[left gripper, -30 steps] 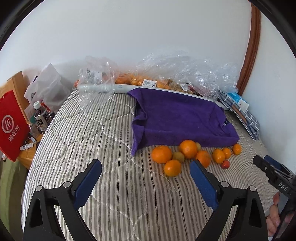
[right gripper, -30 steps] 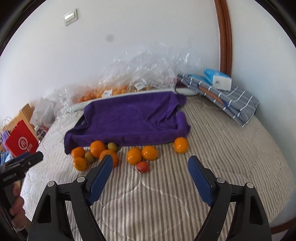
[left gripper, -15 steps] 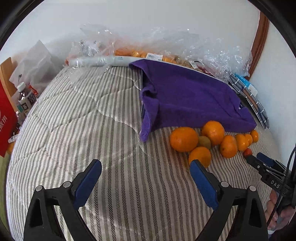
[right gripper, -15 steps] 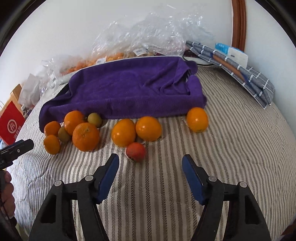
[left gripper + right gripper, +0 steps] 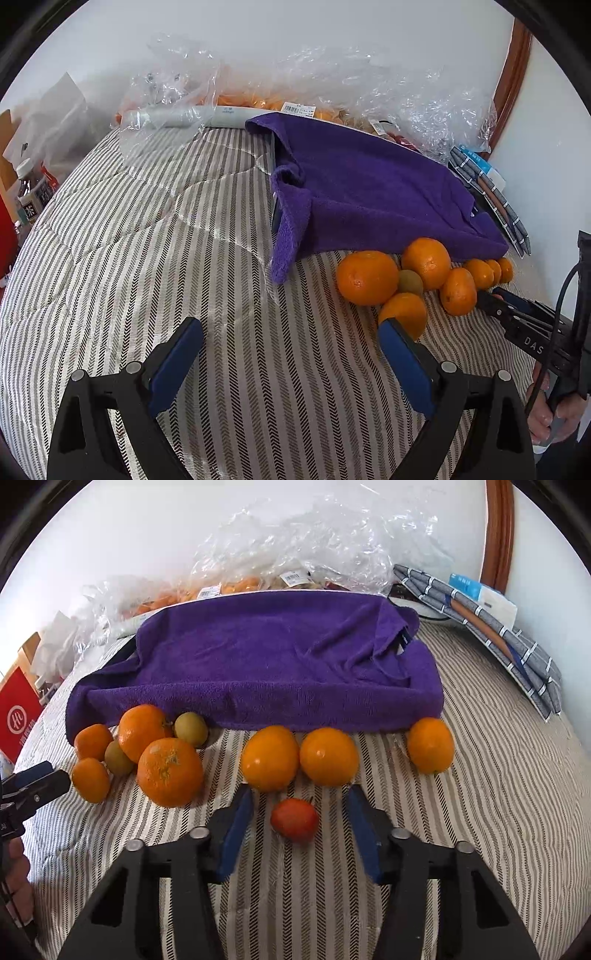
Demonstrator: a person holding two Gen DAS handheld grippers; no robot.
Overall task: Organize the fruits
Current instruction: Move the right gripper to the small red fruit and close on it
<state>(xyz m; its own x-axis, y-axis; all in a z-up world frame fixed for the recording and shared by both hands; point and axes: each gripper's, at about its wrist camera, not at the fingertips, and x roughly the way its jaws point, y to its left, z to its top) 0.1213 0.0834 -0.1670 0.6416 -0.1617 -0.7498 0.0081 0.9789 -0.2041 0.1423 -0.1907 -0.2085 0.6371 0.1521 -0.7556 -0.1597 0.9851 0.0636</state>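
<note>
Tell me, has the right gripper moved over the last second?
Yes. The right gripper moved forward toward the purple towel, now straddling the small red fruit.

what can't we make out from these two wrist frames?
- What lies under the purple towel: covered in both views.
- Fruit in the plastic bags: crinkled film blurs it; count unclear.
- Small red fruit: hidden in the left wrist view behind the right claw.
- Right claw contact with it: none visible.
</note>
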